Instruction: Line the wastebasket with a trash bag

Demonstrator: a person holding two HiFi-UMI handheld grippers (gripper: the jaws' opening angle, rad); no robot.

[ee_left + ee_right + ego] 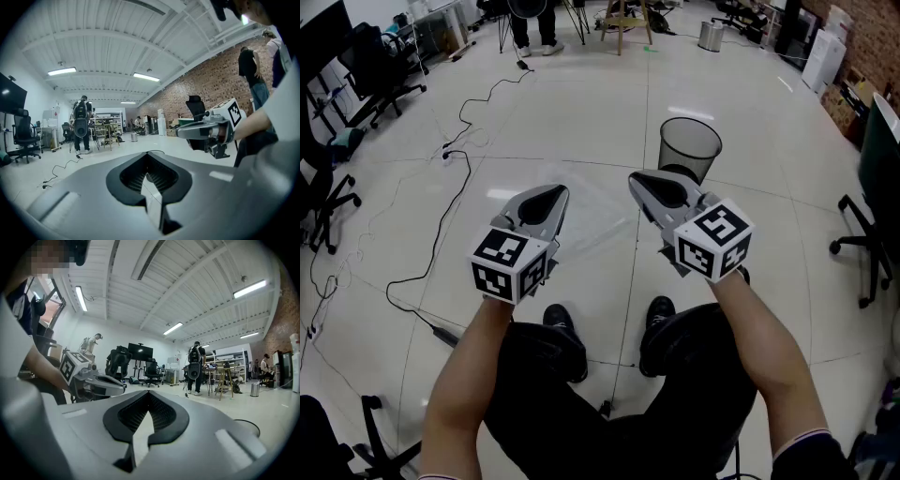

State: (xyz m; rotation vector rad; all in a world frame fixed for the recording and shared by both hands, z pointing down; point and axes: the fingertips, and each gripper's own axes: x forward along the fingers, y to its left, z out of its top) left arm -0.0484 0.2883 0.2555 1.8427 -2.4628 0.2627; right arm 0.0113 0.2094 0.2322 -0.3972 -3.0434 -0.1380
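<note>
The pale tiled floor (581, 112) of a big workshop fills most of the head view, with a black cable (441, 234) snaking across its left side and an office chair (862, 225) at the right edge. On the tiles just ahead of the person's shoes lies what looks like a clear trash bag (586, 202), flat and hard to make out against the floor; its mouth cannot be told from here. Beyond it and a little to the right stands the black mesh wastebasket (689, 148), upright, unlined, and apart from the bag. The left gripper (551, 192) and right gripper (637, 180) hover side by side above the bag, roughly level, each with its jaws pressed together and nothing between them, as both gripper views confirm. The task has barely begun; the step in hand seems to be picking up the bag. To do that well, the jaws should probably be opened before they go down, and each gripper should pinch a single layer at the bag's open edge, not both layers, so that the mouth can be spread. A film this thin may cling to the floor, so a shallow, sliding approach would likely help.
</note>
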